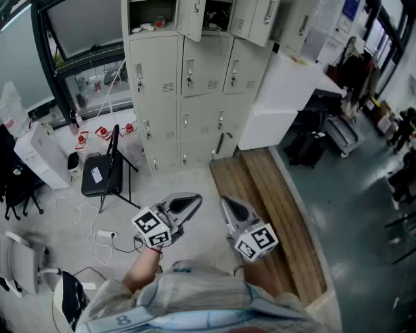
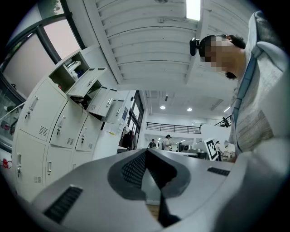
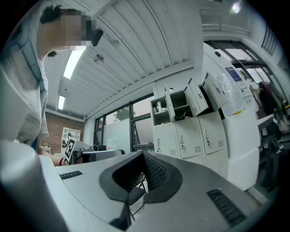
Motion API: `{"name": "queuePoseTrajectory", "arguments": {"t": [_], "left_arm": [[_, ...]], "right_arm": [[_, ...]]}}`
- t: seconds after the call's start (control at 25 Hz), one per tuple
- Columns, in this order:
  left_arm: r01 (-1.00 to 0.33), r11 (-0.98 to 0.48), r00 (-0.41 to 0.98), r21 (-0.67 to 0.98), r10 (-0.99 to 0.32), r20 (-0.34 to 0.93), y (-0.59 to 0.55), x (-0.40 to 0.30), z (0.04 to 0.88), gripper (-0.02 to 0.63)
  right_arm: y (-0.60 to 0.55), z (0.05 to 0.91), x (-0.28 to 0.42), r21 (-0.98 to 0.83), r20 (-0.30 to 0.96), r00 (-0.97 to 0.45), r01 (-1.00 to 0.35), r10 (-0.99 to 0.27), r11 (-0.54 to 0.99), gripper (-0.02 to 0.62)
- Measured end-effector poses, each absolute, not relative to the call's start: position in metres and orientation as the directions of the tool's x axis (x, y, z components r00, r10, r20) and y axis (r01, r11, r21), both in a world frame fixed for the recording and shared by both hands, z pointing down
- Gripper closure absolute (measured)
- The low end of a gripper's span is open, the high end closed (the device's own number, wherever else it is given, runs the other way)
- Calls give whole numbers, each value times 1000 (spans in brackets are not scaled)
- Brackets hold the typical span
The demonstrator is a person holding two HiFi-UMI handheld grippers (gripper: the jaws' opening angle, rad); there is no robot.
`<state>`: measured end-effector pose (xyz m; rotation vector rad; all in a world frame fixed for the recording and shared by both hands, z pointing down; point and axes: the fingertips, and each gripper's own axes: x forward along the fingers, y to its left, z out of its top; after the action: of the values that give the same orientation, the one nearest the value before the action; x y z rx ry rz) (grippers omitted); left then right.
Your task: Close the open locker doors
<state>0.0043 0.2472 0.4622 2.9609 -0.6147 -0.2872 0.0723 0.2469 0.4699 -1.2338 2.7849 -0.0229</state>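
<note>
Head view: locker doors (image 1: 192,18), top centre, hung open; none closed, so I judged the whole job left. Left gripper (image 1: 194,199) and right gripper (image 1: 225,202), lower centre, well apart from them. Folding chair (image 1: 103,174) left, wooden platform (image 1: 273,208) right; neither blocked my path.
Left gripper view: jaws clenched, empty; locker doors (image 2: 88,84) upper left.
Right gripper view: jaws clenched, empty; locker doors (image 3: 199,97) upper right.

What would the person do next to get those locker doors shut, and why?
Probably walk toward the lockers and lift one gripper to the top-row doors, which hang open. The left gripper and right gripper are both shut and empty. They are held low in front of the person, with a stretch of floor between them and the lockers, so nothing is in reach yet.
</note>
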Motion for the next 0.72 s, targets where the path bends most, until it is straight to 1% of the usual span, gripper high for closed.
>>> {"name": "queuePoseTrajectory", "arguments": {"t": [0.56,0.72], "left_arm": [[-378,-914,904,149,-399,-154,247,12,464,601],[-381,-912,902,150,-402,-155,245,14,465,601]], "right_arm": [[247,471,80,-63,-75,-664,-741,-744,668,595],[248,467,83,-77,-112,-668,-732,-736,676,594]]}}
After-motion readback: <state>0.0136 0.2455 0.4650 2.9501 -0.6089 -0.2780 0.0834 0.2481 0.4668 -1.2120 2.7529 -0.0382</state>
